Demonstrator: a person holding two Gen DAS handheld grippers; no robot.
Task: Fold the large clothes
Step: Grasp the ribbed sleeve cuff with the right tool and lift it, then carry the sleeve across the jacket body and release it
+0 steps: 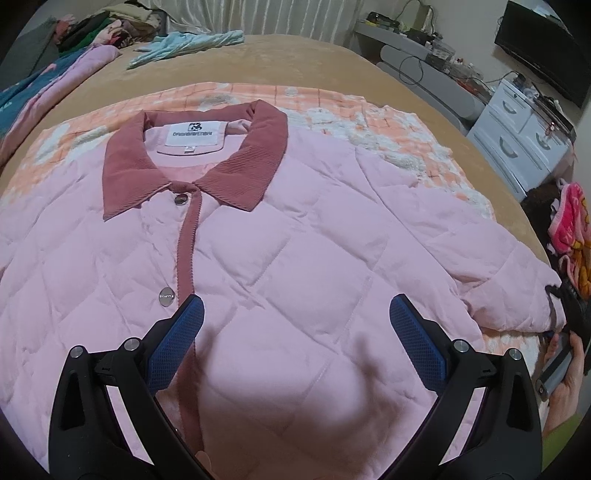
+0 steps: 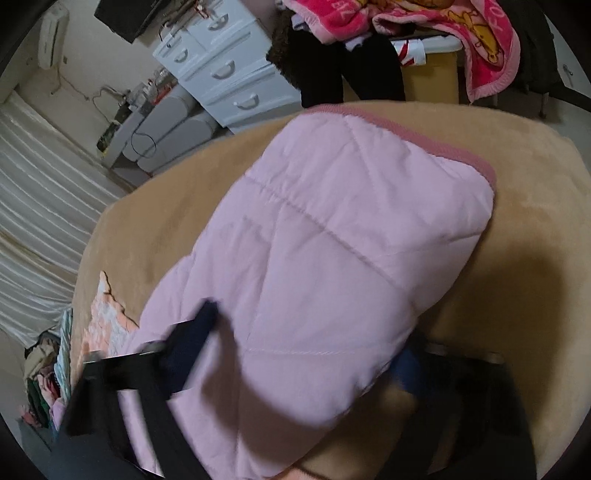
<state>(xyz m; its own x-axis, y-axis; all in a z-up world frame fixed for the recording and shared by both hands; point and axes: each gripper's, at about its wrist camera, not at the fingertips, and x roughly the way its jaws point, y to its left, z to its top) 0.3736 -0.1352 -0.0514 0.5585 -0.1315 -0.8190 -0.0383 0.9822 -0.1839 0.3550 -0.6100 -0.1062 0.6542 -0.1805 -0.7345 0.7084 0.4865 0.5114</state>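
A pink quilted jacket (image 1: 258, 258) with a dusty-red corduroy collar (image 1: 236, 162) lies front up, buttoned, on an orange-and-white blanket (image 1: 388, 125) on the bed. My left gripper (image 1: 295, 325) is open and empty, hovering just above the jacket's chest. In the right wrist view, the jacket's sleeve (image 2: 332, 240) with its red cuff (image 2: 436, 144) stretches away over the tan bedcover (image 2: 166, 221). My right gripper (image 2: 306, 354) is blurred; its blue fingers (image 2: 199, 343) straddle the sleeve, and I cannot tell if they grip it. The right gripper also shows at the sleeve end in the left wrist view (image 1: 565, 306).
Piled clothes (image 1: 92, 33) and a light-blue garment (image 1: 184, 46) lie at the bed's far end. A white drawer chest (image 1: 517, 133) and a pink cartoon towel (image 1: 569, 221) stand beside the bed on the right. A TV (image 1: 546, 48) is at the far right.
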